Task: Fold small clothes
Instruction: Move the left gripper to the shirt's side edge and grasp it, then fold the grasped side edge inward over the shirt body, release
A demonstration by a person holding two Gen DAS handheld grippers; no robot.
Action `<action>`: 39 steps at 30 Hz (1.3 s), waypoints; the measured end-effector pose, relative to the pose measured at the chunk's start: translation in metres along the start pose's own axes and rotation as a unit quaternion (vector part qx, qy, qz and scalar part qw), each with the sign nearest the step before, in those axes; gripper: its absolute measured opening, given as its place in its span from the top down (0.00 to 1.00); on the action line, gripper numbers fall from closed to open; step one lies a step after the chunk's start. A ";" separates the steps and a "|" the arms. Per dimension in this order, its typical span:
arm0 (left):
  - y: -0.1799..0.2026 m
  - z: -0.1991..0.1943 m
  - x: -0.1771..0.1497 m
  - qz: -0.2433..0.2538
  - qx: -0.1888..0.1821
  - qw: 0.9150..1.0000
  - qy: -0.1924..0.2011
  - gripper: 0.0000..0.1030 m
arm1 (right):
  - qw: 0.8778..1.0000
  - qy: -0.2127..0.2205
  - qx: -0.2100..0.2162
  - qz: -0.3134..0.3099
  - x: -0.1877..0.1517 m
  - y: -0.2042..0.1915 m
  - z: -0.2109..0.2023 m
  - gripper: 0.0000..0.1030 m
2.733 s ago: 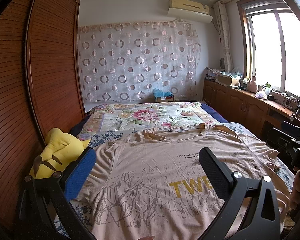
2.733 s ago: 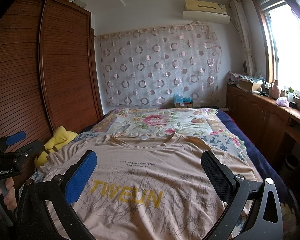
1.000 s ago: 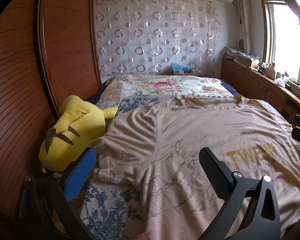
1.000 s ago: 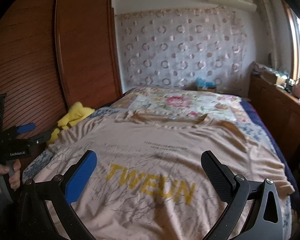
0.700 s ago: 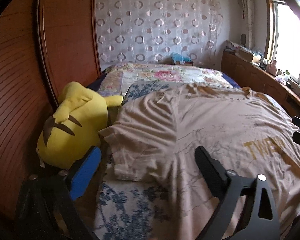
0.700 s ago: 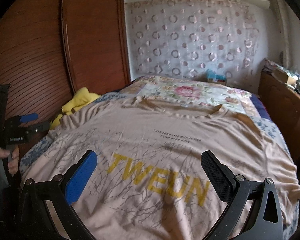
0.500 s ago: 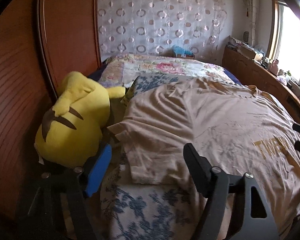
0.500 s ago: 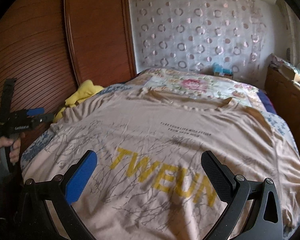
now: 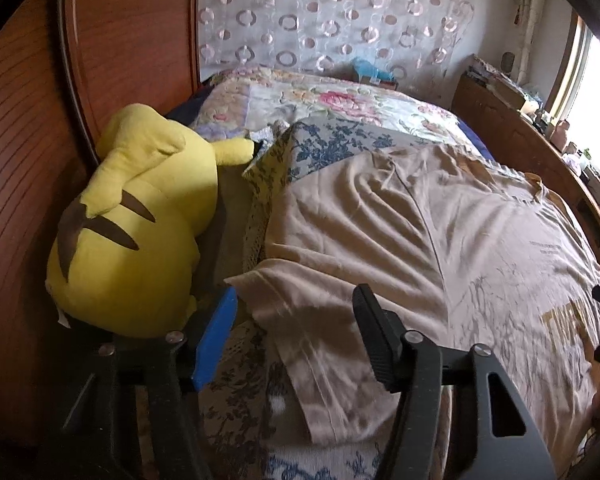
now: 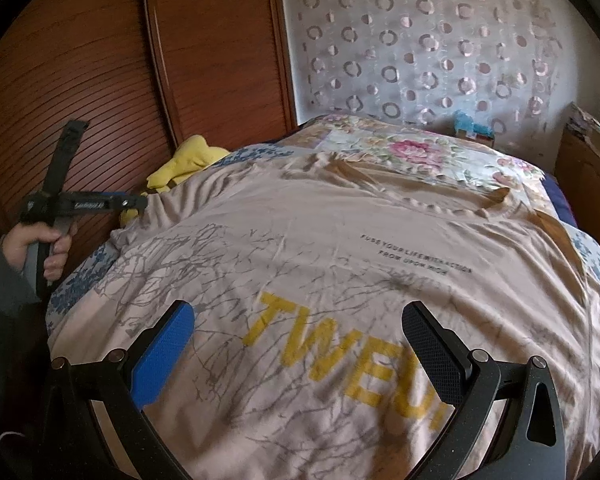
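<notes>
A beige T-shirt (image 10: 340, 248) with yellow letters and grey branch print lies spread flat, front up, on the bed. Its left sleeve (image 9: 320, 312) shows in the left wrist view. My left gripper (image 9: 296, 320) is open, its jaws partly narrowed, just above the sleeve's hem and straddling it. It holds nothing. It also shows from the side in the right wrist view (image 10: 136, 202). My right gripper (image 10: 300, 336) is wide open and empty above the shirt's lower front, over the yellow letters.
A yellow plush toy (image 9: 132, 224) lies against the wooden wardrobe (image 9: 28, 128) at the bed's left edge. A floral quilt (image 9: 324, 104) covers the far end of the bed. A wooden cabinet (image 9: 540, 160) runs along the right wall under the window.
My left gripper has swung left and down to the shirt's left sleeve, and its jaws have narrowed. My right gripper has moved closer and lower over the printed front.
</notes>
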State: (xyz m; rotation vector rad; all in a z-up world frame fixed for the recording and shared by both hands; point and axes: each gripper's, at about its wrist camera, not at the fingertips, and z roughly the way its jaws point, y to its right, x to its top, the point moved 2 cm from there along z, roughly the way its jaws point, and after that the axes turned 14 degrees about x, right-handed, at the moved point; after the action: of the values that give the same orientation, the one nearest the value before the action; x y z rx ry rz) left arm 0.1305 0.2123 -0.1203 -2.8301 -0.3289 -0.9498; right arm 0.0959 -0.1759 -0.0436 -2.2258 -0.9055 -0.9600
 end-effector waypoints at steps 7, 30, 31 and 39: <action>0.000 0.013 0.001 0.000 0.001 1.000 -0.016 0.51 | 1.000 -0.005 0.007 0.002 -0.006 0.000 -0.003 0.00; 0.115 -0.087 0.038 0.101 -0.082 0.985 0.111 0.96 | 0.998 0.032 -0.024 0.049 -0.021 0.015 -0.024 0.00; 0.123 -0.091 0.037 0.108 -0.088 0.984 0.112 0.96 | 0.998 0.034 -0.025 0.052 -0.022 0.016 -0.025 0.00; 0.145 -0.117 0.024 0.129 -0.099 0.976 0.143 0.60 | 0.997 0.035 -0.035 0.061 -0.029 0.011 -0.023 0.00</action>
State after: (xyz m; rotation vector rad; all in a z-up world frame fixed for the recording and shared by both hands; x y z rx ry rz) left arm 0.1174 0.0525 -0.0216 -2.7539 0.1699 -1.3683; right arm 0.0794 -0.2090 -0.0544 -2.2629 -0.7047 -1.0201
